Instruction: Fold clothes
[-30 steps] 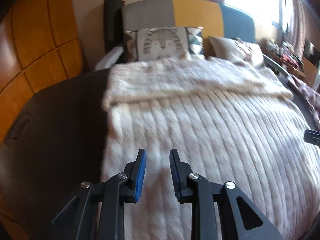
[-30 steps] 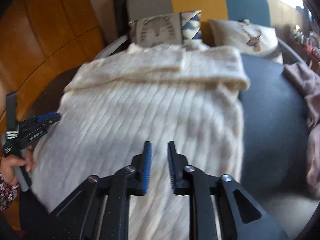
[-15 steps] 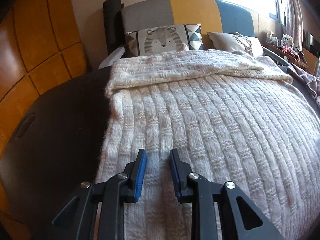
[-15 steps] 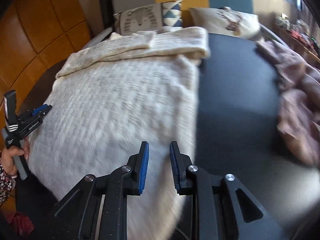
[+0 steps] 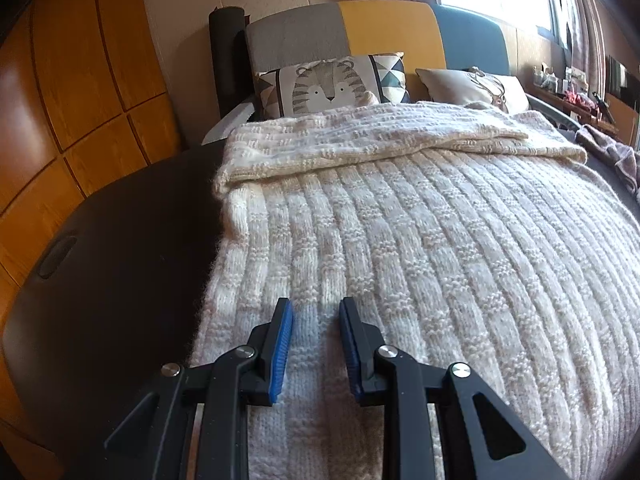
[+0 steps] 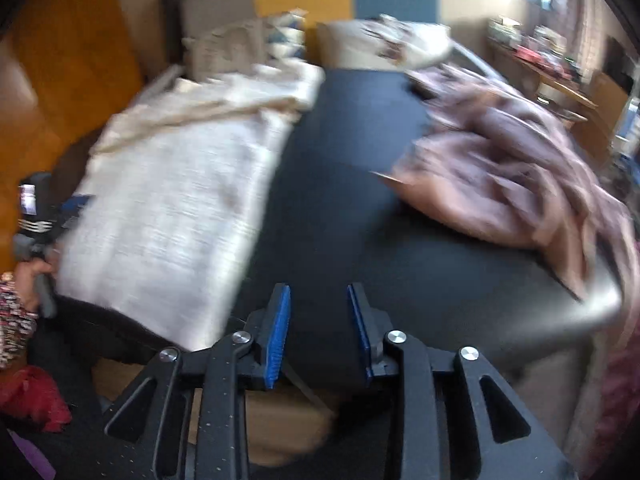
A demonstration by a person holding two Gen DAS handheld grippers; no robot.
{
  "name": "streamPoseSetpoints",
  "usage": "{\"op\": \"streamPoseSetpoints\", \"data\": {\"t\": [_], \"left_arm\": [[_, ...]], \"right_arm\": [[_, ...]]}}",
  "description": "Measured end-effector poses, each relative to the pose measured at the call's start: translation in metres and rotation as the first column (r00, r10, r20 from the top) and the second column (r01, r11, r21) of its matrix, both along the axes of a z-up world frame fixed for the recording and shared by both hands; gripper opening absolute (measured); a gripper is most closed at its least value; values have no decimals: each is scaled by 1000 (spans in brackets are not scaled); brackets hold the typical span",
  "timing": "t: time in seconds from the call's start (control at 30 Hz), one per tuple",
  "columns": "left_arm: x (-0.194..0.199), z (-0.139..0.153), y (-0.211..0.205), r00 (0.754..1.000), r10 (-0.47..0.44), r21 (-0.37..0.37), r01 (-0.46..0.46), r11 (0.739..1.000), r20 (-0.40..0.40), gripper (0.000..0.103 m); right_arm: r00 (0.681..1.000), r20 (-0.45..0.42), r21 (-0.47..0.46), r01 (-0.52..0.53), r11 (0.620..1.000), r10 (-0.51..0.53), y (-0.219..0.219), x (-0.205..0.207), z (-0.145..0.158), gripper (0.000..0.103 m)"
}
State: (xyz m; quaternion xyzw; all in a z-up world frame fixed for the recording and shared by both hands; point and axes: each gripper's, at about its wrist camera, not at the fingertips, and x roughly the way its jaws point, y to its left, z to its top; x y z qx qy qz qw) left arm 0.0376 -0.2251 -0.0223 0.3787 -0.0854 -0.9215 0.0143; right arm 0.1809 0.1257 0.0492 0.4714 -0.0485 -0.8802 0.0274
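A cream ribbed knit sweater (image 5: pixel 420 240) lies flat on a dark round table (image 5: pixel 112 272), its far part folded over in a thick band. My left gripper (image 5: pixel 315 312) hovers low over the sweater's near left part, open, nothing between its blue pads. In the right wrist view the same sweater (image 6: pixel 168 216) lies to the left, blurred. My right gripper (image 6: pixel 318 298) is open over the bare dark table (image 6: pixel 352 184), to the right of the sweater's edge. The left gripper (image 6: pixel 60 212) shows at the sweater's left edge, held by a hand.
A heap of mauve clothing (image 6: pixel 512 168) lies on the table's right side. Behind the table stand a grey, yellow and blue headboard (image 5: pixel 384 32), a tiger-print cushion (image 5: pixel 328 84) and a beige cushion (image 5: pixel 472 84). Wooden panels (image 5: pixel 80 92) line the left; a cluttered shelf (image 6: pixel 536 48) is far right.
My right gripper has swung right, off the sweater and over bare table, bringing the mauve clothing into view. Its fingers have opened wider. My left gripper has barely moved over the sweater.
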Motion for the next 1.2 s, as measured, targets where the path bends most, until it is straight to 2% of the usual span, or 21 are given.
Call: {"op": "streamPoseSetpoints", "data": {"t": [0.13, 0.27, 0.33, 0.37, 0.5, 0.7, 0.87, 1.0, 1.07, 1.2], "left_arm": [[6, 5, 2, 1000, 17, -3, -17, 1000, 7, 24], [18, 2, 10, 1000, -9, -49, 9, 999, -17, 24], [24, 1, 14, 999, -23, -72, 21, 997, -29, 24], [27, 0, 16, 999, -29, -81, 26, 996, -34, 24], [28, 2, 6, 999, -40, -40, 39, 998, -23, 24], [39, 11, 2, 998, -70, -52, 70, 996, 5, 24], [46, 21, -7, 1000, -7, -40, 7, 999, 1, 24], [42, 18, -17, 998, 55, -29, -55, 998, 22, 24], [39, 15, -17, 998, 49, -22, -48, 999, 27, 24], [29, 12, -4, 999, 38, -67, -36, 997, 31, 24]], "right_arm": [[990, -14, -44, -142, 989, 142, -58, -31, -15, 34], [959, -34, -85, -282, 956, 280, -117, -62, -30, 34], [953, 9, -30, -303, 953, 303, -136, -71, -43, 34], [951, 13, -14, -308, 951, 309, -134, -69, -46, 34], [945, 16, 35, -326, 945, 326, -123, -55, -57, 34], [957, 41, -20, -286, 958, 287, -101, -47, -48, 34], [970, 3, -26, -244, 969, 245, -99, -54, -38, 34], [982, -14, -30, -191, 981, 191, -91, -73, -32, 34], [984, -42, -25, -177, 984, 176, -84, -89, -27, 34], [989, -113, -40, -98, 994, 93, -55, -143, -13, 34]]}}
